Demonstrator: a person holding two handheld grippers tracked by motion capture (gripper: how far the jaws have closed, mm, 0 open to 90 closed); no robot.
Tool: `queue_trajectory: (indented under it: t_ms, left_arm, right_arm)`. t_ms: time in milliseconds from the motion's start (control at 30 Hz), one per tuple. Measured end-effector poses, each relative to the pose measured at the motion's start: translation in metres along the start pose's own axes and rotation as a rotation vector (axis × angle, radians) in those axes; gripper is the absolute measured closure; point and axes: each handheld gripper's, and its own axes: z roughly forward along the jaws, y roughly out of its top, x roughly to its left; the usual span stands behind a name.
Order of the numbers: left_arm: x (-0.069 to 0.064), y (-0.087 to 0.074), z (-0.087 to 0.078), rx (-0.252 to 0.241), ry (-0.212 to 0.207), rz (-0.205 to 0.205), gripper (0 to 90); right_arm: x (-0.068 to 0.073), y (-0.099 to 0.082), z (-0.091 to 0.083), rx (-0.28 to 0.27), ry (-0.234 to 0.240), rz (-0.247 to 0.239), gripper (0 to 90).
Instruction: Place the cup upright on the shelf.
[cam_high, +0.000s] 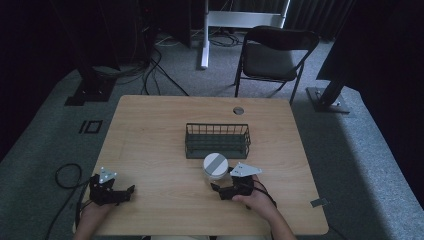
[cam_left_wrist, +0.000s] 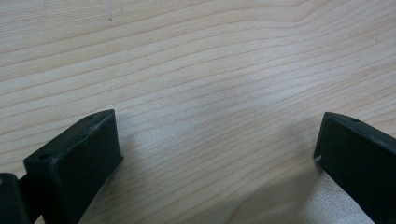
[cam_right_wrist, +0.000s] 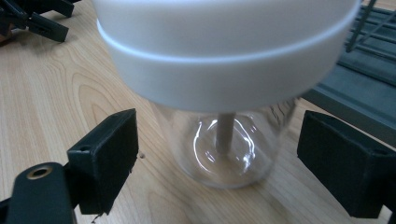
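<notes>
My right gripper (cam_right_wrist: 215, 154) stands wide open around the jar (cam_right_wrist: 224, 93), upright on the desk (cam_high: 150, 150) beside the basket (cam_high: 218, 141); left gripper (cam_left_wrist: 219, 149) open, empty. Risk: off-centre closing tips the jar

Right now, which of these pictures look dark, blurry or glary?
High view: dim, the room beyond the table nearly black. Right gripper view: the jar looms close, its white lid soft and blurred, with glare rings in the glass. Left gripper view: evenly lit wood, a soft shadow low.
</notes>
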Motion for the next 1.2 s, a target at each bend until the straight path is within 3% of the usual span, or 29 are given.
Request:
queue_trajectory:
  t_ms: [633, 1200]
  left_arm:
    - [0.000, 0.000, 0.000, 0.000, 0.000, 0.000, 0.6]
    - [0.000, 0.000, 0.000, 0.000, 0.000, 0.000, 0.6]
  right_arm:
    - [0.001, 0.007, 0.010, -0.066, -0.015, 0.029, 12.3]
    - [0.001, 0.007, 0.016, -0.065, -0.030, 0.026, 15.3]
